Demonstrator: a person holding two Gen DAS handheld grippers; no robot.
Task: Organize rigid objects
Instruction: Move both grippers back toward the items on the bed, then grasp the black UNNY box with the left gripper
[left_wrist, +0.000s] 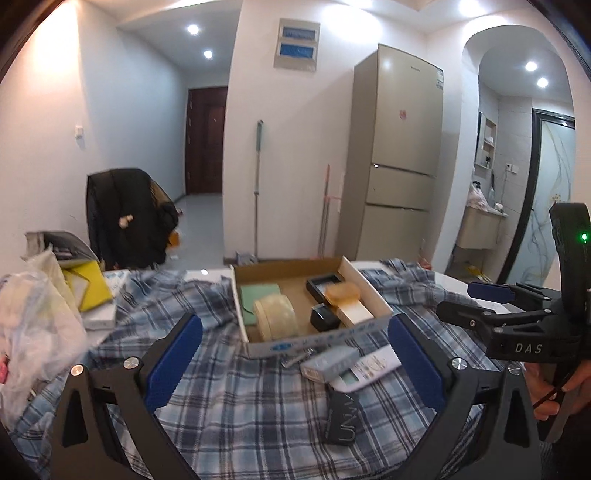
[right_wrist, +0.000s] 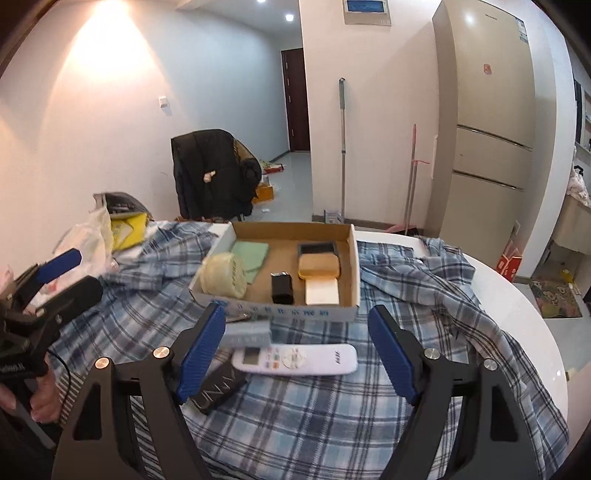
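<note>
An open cardboard box (left_wrist: 369, 286) (right_wrist: 352, 266) sits on a blue plaid cloth and holds a cream round tin (left_wrist: 275, 314) (right_wrist: 223, 275), a green pad, a small black box (right_wrist: 282, 287), a tan bar and a white block. In front of it lie a white remote (left_wrist: 369, 367) (right_wrist: 295, 360), a grey box (left_wrist: 330, 362) (right_wrist: 249, 334) and a black "UNNY" box (left_wrist: 341, 419) (right_wrist: 218, 391). My left gripper (left_wrist: 293, 363) is open, empty, above these loose things. My right gripper (right_wrist: 297, 350) is open, empty, straddling the remote from above.
Plastic bags and a yellow item (left_wrist: 88, 286) crowd the table's left side. The round white table's edge (right_wrist: 532, 321) curves on the right. A chair with a black jacket (right_wrist: 210, 173), a fridge (right_wrist: 487, 122) and mops stand behind.
</note>
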